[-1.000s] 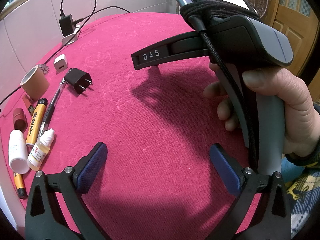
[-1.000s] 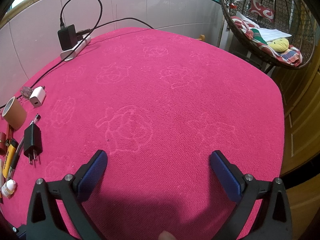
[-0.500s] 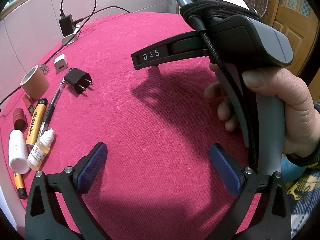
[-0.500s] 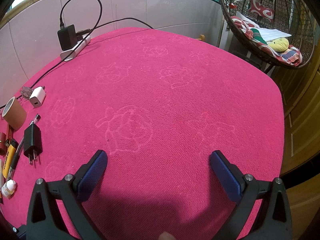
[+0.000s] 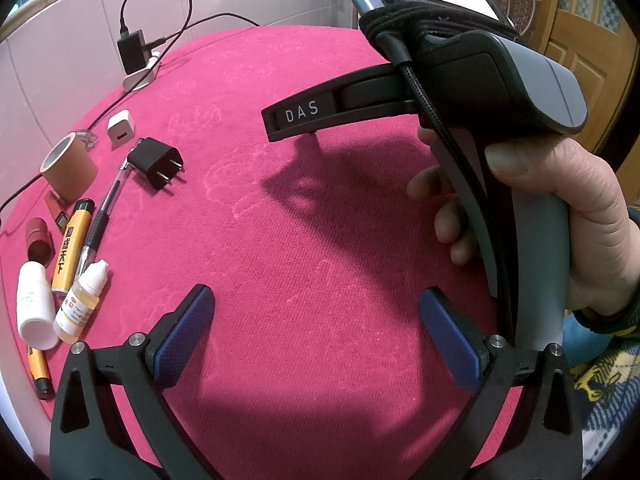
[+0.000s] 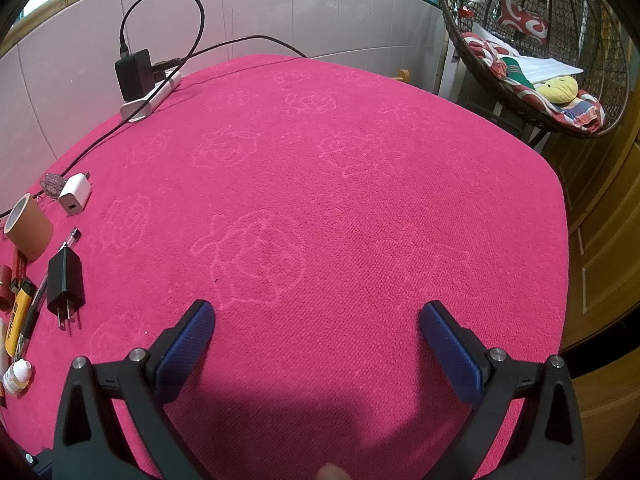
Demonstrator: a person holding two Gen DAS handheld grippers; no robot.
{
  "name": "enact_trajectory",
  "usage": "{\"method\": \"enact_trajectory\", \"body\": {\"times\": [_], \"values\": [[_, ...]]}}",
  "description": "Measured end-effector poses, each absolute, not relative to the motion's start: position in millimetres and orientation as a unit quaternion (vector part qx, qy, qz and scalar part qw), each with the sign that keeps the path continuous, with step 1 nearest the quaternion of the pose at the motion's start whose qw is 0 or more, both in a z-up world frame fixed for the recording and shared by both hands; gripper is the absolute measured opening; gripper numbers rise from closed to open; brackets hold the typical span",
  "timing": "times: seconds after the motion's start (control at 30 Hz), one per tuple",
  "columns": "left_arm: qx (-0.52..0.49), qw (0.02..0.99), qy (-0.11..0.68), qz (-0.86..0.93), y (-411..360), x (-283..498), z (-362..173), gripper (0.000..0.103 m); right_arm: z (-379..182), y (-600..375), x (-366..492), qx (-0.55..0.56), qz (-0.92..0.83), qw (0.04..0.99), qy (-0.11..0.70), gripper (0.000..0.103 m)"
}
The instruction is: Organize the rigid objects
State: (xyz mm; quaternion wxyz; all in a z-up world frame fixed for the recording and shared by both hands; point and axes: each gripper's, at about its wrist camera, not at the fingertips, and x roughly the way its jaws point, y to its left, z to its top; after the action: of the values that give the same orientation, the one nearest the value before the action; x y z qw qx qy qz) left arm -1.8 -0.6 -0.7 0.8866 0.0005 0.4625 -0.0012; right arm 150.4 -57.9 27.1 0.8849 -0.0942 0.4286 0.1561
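Black plug (image 5: 154, 161), pen (image 5: 100, 222), yellow tube (image 5: 72, 244) and dropper bottle (image 5: 82, 304) lie clustered at the cloth's left edge.

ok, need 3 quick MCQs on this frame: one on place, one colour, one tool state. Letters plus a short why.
1. The black plug adapter lies
A. beside the white USB charger
B. between the left tool's fingers
C. on the power strip

2. The cloth on the table is
A. green
B. pink-red
C. grey

3. The left tool and right tool are
A. both shut on a pen
B. one open, one shut
C. both open, holding nothing

Answers:
1 A: the two sit close together at the cloth's left edge.
2 B: pink-red in both views.
3 C: wide gaps between blue pads, only cloth between.
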Motion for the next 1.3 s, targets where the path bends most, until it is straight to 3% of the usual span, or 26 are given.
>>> {"method": "enact_trajectory", "body": {"times": [1.07,1.3], "values": [[-0.001,0.886,0.463,0.003,1.8,-0.3,1.2,0.103,28.5,-59.2,149.6,-0.093,0.154,0.885,0.429,0.103],[-0.04,0.912,0.403,0.055,24.7,-18.1,28.7,0.103,28.9,-59.0,149.0,-0.093,0.154,0.885,0.429,0.103]]}}
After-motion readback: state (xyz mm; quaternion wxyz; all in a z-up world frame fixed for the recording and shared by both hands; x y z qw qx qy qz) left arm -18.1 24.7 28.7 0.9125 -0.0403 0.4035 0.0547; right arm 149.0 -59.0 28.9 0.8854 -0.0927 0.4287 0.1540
